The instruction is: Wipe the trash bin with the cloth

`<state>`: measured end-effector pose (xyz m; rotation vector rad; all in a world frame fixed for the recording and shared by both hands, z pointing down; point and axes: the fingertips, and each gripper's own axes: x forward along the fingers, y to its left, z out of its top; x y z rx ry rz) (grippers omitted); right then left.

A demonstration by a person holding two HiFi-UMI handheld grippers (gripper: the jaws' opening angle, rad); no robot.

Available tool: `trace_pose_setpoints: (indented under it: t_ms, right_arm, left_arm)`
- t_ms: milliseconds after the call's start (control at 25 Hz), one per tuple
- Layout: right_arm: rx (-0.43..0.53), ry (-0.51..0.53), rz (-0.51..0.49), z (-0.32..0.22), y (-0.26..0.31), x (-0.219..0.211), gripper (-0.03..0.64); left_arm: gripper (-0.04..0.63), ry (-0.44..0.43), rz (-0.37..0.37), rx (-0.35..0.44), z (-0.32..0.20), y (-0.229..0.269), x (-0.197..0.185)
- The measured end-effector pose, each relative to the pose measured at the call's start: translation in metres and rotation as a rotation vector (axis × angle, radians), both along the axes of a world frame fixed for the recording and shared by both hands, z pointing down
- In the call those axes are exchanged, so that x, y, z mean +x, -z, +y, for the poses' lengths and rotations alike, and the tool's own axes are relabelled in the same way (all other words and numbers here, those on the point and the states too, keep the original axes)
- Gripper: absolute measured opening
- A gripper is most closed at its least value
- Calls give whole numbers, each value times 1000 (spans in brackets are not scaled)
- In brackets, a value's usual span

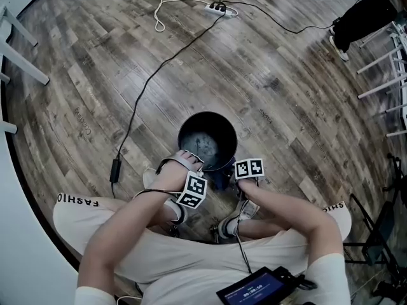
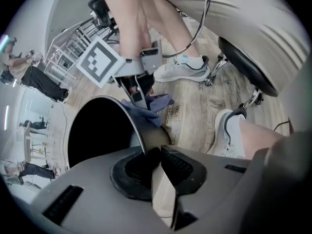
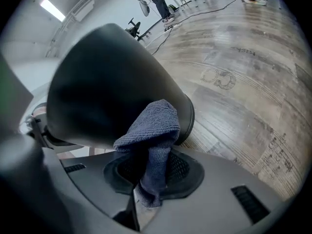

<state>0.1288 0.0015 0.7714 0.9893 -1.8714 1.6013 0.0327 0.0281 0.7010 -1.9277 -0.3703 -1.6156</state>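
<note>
A black round trash bin [image 1: 207, 138] stands on the wooden floor in front of my knees. My left gripper [image 1: 193, 173] is at its near rim. In the left gripper view the thin rim [image 2: 139, 130] runs between the jaws of that gripper [image 2: 155, 153], which are shut on it. My right gripper [image 1: 235, 176] is at the bin's near right side. It [image 3: 151, 165] is shut on a bunched blue cloth [image 3: 153, 128], and the cloth lies against the bin's dark outer wall [image 3: 107, 82]. The left gripper view also shows the cloth [image 2: 152, 104] on the bin's outside.
A power strip [image 1: 217, 8] and cables lie on the floor beyond the bin; a black adapter [image 1: 116, 169] is to its left. White furniture legs [image 1: 22, 56] stand at left, chair frames [image 1: 388, 56] at right. My shoes [image 2: 183, 69] and the stool's base [image 2: 243, 65] are close behind.
</note>
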Motion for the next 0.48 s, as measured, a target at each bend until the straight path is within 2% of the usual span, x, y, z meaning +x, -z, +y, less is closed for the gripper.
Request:
trace_pose_setpoints:
  t_ms: [320,480]
  right_arm:
    - [-7,-97,31,-10,-95,13,81]
    - [0,-127,31,-15,-110,18,81]
  left_arm:
    - [64,51,59,-12,-1,0,16]
    - [67,53,73,-3,-5,0,19]
